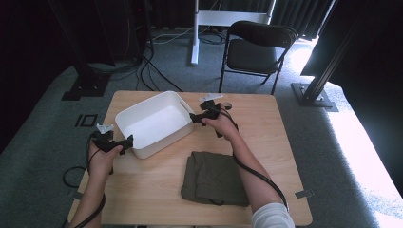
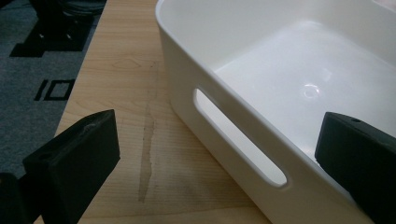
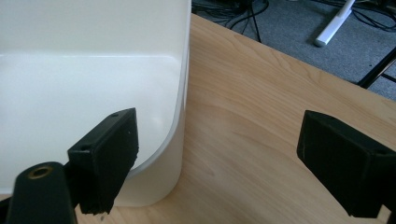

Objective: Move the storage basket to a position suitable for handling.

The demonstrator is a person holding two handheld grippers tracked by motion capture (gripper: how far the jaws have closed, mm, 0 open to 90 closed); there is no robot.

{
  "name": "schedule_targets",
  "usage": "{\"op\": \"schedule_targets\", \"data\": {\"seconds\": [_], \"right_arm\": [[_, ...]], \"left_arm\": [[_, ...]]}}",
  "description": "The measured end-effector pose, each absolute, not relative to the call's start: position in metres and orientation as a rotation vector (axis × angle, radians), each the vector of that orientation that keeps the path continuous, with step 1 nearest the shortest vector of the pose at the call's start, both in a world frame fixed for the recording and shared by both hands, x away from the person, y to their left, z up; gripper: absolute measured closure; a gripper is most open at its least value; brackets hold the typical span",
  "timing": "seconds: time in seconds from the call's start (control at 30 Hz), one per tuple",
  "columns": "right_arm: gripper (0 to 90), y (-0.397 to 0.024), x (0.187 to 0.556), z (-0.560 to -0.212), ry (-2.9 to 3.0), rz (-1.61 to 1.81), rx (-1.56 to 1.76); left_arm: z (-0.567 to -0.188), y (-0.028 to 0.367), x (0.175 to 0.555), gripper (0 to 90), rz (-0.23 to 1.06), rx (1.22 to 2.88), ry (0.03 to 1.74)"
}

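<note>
On the wooden counter (image 1: 266,137), a white plastic bin (image 1: 154,124) sits toward 10 o'clock of centre, upright, open side up. Its long axis runs diagonally, from the 8 o'clock end near the person's left hand to the 2 o'clock end near the right hand. An oval handle slot (image 2: 240,140) is cut into the short end wall facing the left tool. Left tool (image 1: 127,141) is at the bin's 8 o'clock corner, jaws spread wide; in the left gripper view one jaw stands over bare counter outside the wall and the other over the inside of the bin, the slotted wall between them, with no contact visible. Right tool (image 1: 193,118) is at the bin's 2 o'clock end, jaws likewise wide apart; in the right gripper view one jaw is over the bin's rounded corner (image 3: 175,140) and the other over bare wood, holding nothing. A folded olive-green cloth (image 1: 215,178) lies flat at 5 o'clock of the bin, well apart from it. A black folding chair (image 1: 254,47) stands beyond the counter at 12 o'clock.
</note>
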State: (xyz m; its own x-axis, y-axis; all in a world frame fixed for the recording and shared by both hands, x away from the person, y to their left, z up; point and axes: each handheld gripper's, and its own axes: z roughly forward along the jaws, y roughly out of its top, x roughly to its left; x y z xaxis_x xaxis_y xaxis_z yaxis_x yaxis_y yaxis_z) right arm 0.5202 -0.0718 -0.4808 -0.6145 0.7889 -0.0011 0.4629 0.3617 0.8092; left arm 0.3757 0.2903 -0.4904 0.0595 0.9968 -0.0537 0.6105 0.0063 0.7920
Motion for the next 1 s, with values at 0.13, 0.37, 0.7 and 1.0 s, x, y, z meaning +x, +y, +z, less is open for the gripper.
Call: {"op": "schedule_targets", "data": {"seconds": [0.13,0.37,0.7,1.0], "right_arm": [[12.6,-0.079,0.512,-0.481,2.247,1.147,1.084],[12.6,-0.089,0.499,-0.481,2.253,1.137,1.062],[12.6,-0.101,0.483,-0.482,2.254,1.160,1.058],[12.5,-0.113,0.470,-0.483,2.242,1.167,1.055]], "left_arm": [[-0.491,0.290,0.377,1.1,0.749,1.677,1.629],[-0.493,0.285,0.382,1.1,0.738,1.692,1.622],[-0.501,0.281,0.390,1.1,0.712,1.703,1.630],[-0.502,0.279,0.393,1.7,0.711,1.681,1.628]]}}
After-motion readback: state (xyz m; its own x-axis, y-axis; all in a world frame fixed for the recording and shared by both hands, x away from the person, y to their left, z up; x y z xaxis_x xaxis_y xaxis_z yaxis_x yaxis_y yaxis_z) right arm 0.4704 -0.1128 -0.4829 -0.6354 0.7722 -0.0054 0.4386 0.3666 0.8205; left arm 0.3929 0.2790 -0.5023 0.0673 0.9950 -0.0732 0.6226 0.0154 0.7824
